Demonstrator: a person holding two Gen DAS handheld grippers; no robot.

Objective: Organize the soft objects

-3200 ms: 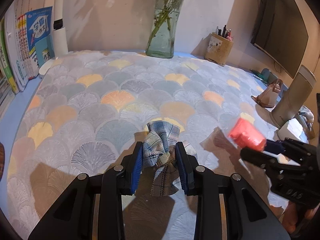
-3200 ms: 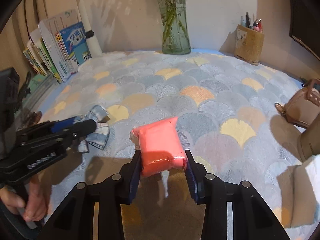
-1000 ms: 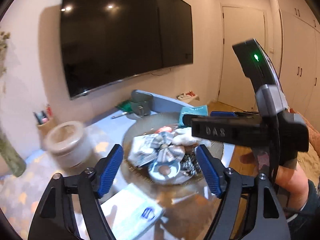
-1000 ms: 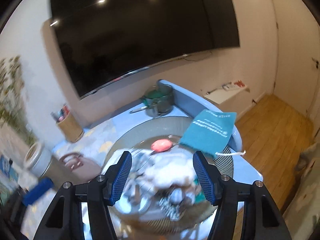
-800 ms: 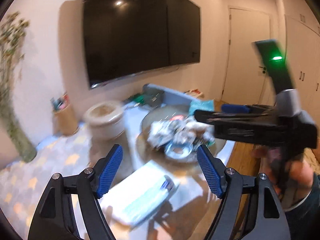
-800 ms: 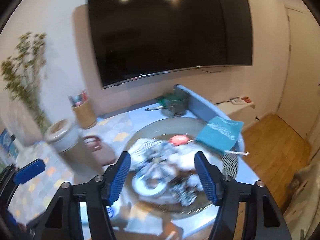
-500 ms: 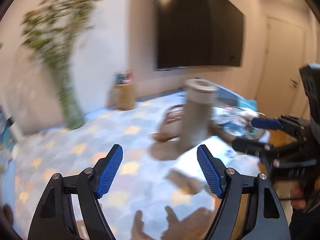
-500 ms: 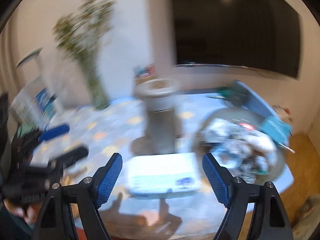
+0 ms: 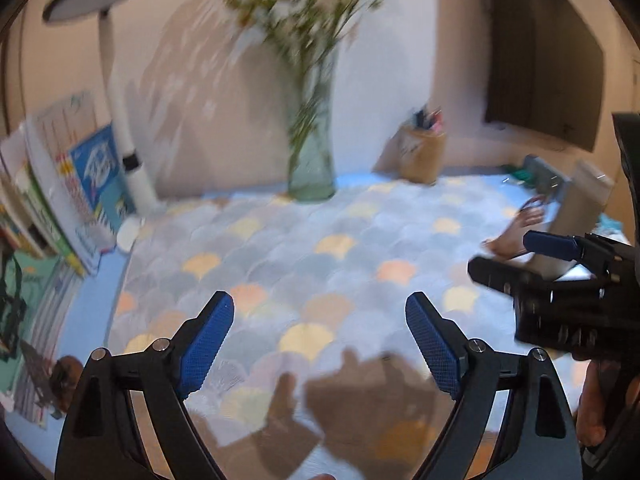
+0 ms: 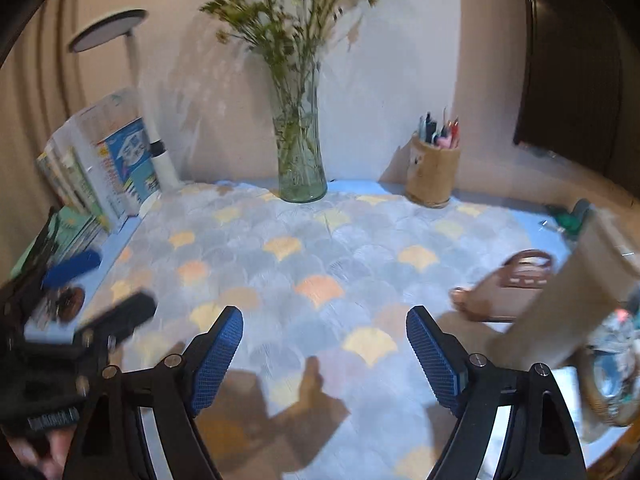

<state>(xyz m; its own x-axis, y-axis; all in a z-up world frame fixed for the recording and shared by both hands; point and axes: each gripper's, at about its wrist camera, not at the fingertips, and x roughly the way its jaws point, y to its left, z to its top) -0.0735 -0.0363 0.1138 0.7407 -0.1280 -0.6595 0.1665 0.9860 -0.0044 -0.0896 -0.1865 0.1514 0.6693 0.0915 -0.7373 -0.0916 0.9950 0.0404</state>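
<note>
My left gripper (image 9: 318, 320) hangs over the scallop-patterned tablecloth (image 9: 320, 248), its jaws opening with nothing between the blue pads. In the right wrist view my right gripper (image 10: 324, 332) is open wide and empty above the same cloth (image 10: 320, 256). Each gripper shows in the other's view: the right one (image 9: 516, 258) at the right edge, the left one (image 10: 100, 290) at the left, blurred. A round woven basket (image 10: 600, 408) holding soft items peeks in at the far right. No soft object lies on the cloth in front of the grippers.
A glass vase with stems (image 10: 300, 160) and a pen holder (image 10: 434, 176) stand at the back. Books (image 10: 112, 160) and a white lamp (image 10: 154, 140) line the left. A brown handbag (image 10: 508, 284) and a tall beige cylinder (image 10: 580, 300) stand at the right.
Both views have swung left, from the basket and TV back to the patterned cloth. The plaid bow and pink pouch held earlier are gone from the jaws, which now stand wider.
</note>
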